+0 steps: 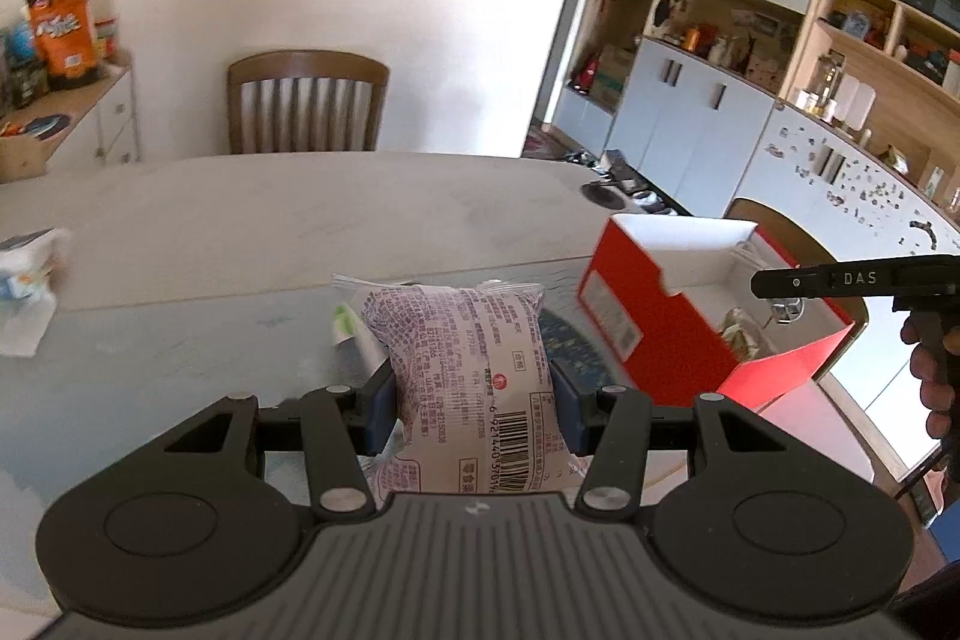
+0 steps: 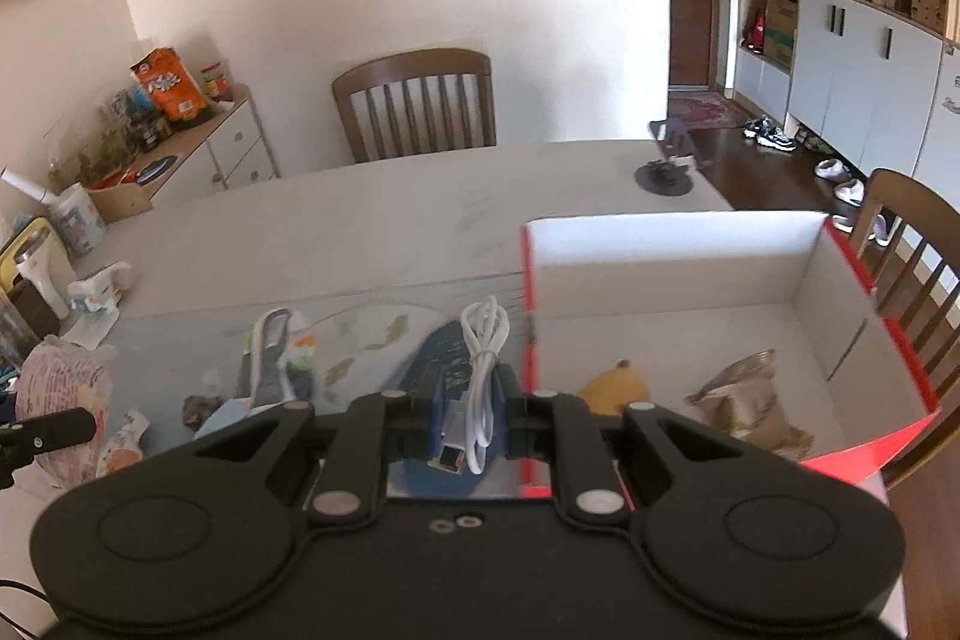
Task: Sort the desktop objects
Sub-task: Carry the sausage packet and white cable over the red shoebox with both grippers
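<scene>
The left gripper [image 1: 474, 403] has its fingers pinching a snack packet [image 1: 468, 370], held left of the red box [image 1: 708, 328]. The right gripper [image 2: 471, 403] has its fingers pressed onto a coiled white cable [image 2: 483, 358] just left of the box's near wall, above the worktop [image 2: 360, 232].

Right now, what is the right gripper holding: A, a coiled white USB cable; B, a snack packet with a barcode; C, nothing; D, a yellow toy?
A: the right gripper is shut on the coiled white USB cable, beside the red box.
</scene>
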{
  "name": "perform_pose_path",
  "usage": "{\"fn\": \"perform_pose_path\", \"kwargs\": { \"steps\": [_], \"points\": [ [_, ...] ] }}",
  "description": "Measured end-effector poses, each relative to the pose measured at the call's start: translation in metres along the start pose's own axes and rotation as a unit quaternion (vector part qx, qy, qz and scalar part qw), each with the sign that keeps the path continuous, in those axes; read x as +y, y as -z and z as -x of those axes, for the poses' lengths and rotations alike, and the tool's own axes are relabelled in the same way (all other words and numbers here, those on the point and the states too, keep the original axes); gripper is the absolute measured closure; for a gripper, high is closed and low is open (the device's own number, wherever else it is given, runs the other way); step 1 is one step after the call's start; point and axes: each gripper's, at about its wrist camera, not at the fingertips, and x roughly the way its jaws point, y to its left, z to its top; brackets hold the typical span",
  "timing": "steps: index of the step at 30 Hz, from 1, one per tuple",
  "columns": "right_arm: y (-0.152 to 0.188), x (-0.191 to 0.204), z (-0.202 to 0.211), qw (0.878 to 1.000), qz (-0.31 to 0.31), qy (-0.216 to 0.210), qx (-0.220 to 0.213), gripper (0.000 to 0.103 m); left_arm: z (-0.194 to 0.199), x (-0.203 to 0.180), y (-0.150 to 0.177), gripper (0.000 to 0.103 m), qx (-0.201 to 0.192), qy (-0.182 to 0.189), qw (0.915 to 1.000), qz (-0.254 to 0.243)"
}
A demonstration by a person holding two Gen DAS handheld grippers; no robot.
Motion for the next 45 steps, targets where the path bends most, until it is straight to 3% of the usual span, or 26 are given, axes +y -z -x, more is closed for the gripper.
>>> {"fn": "perform_pose_path", "kwargs": {
  "steps": [16, 26, 37, 45],
  "points": [
    [-0.005, -0.098, 0.007, 0.999, -0.021, 0.035, 0.002, 0.087, -0.077, -0.106, -0.031, 0.052, 0.021, 0.071, 0.996, -0.05],
    [-0.01, -0.135, -0.003, 0.999, -0.02, 0.045, 0.011, 0.087, -0.118, -0.163, -0.048, 0.052, 0.033, 0.102, 0.9885, -0.106],
    [-0.021, -0.162, -0.028, 0.998, 0.002, 0.048, 0.036, 0.087, -0.175, -0.204, -0.052, 0.052, 0.096, 0.125, 0.9765, -0.147],
    [-0.028, -0.177, -0.06, 0.996, 0.01, 0.043, 0.077, 0.087, -0.22, -0.233, -0.056, 0.052, 0.16, 0.136, 0.9597, -0.187]
  ]
}}
